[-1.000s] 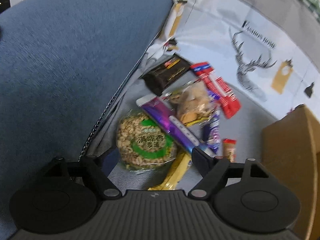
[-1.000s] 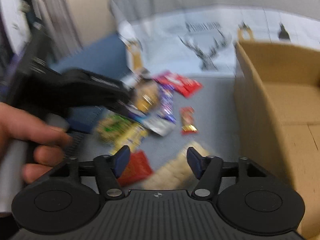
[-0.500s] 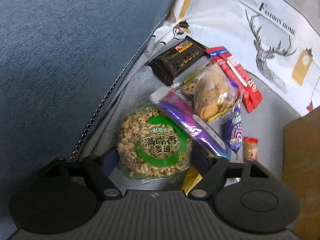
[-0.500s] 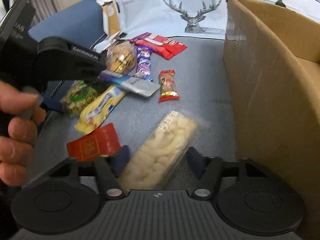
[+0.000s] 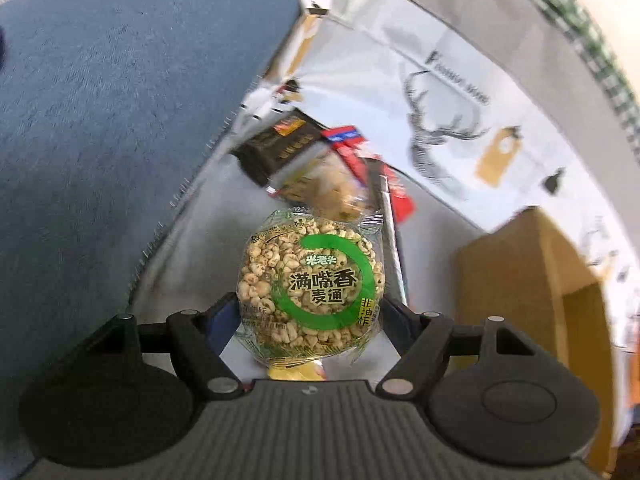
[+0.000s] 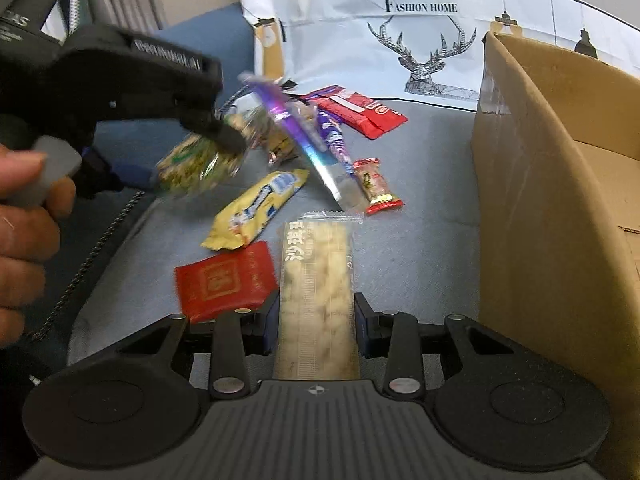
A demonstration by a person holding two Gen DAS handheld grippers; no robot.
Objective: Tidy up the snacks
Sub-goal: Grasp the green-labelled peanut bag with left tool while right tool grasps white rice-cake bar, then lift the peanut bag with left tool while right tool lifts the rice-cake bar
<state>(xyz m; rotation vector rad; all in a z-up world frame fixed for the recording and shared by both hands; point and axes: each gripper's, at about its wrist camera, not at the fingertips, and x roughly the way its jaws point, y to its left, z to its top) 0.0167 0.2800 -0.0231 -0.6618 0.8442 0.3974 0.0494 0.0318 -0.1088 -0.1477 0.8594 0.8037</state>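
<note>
My right gripper (image 6: 316,320) jaws just closed onto the rice bar (image 6: 316,276); my left gripper (image 5: 308,312) lifts the clamped grain cake (image 5: 310,284); both ready for the box (image 6: 560,200).

Left wrist view peers steeply down, close over the round puffed-grain cake (image 5: 310,286). Right wrist view tilts down, close over the long rice bar (image 6: 318,280), facing the deer cushion (image 6: 424,36). Both catch that cushion and the cardboard box (image 5: 532,280).
</note>
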